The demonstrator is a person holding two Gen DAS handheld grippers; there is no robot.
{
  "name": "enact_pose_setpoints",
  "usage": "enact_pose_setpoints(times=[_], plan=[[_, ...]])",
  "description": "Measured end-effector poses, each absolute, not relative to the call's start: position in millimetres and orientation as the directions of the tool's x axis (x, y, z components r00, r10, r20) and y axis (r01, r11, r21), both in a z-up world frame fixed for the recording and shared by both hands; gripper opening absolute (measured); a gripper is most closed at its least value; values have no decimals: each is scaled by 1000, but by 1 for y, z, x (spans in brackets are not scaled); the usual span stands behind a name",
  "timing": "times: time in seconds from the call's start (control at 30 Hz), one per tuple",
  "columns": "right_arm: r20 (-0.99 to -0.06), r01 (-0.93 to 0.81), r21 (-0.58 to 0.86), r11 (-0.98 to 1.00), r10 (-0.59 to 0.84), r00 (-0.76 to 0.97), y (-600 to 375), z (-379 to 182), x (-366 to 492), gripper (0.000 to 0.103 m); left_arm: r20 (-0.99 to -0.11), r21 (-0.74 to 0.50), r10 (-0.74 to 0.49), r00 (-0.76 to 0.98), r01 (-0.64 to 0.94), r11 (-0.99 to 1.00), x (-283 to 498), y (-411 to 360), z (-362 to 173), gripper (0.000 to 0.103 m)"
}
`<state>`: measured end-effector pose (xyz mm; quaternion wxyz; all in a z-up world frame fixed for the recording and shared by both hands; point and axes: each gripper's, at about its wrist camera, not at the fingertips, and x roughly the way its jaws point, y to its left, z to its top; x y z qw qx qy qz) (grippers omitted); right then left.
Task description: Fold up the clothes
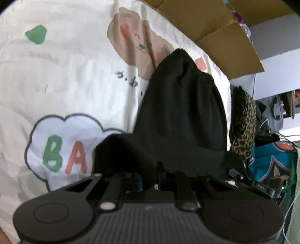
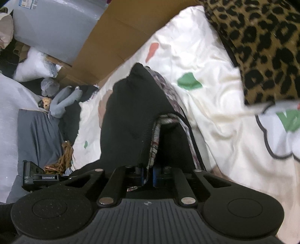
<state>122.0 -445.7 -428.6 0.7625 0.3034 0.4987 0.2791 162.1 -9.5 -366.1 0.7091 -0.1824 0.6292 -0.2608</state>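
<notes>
Both grippers, left (image 1: 150, 180) and right (image 2: 149, 174), clamp one black garment (image 1: 178, 112).

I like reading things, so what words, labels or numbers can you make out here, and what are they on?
"BA": big green and pink letters in a cloud print on the white bedsheet.
"GenRobot.AI": small label on the other gripper's black body.
Dark handwritten marks beside the bear print: unreadable.
Box label: too blurred.

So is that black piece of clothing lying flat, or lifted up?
Lifted and bunched. The black garment rises in a peak off the cream bedsheet, pinched in the left gripper and right gripper.
</notes>
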Motion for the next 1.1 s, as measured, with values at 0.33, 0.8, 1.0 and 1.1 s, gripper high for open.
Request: enact_pose_setpoints(times=[0.33, 0.8, 1.0, 1.1], plan=[[-532, -131, 765, 631, 733, 424, -435, -419, 149, 9, -813, -558, -572, 105, 140, 818, 187, -14, -358, 19], [-494, -127, 760, 637, 694, 524, -429, -403, 177, 41, -863, -445, -486, 135, 250, 860, 228, -21, -321, 30], [-489, -161, 738, 655, 683, 543, -430, -386, 176, 41, -899, -339, -428, 92, 472, 814, 251, -41, -285, 35], [-492, -175, 722, 669, 675, 550, -431, -378, 172, 41, -911, -303, -407, 71, 554, 775, 255, -46, -270, 38]])
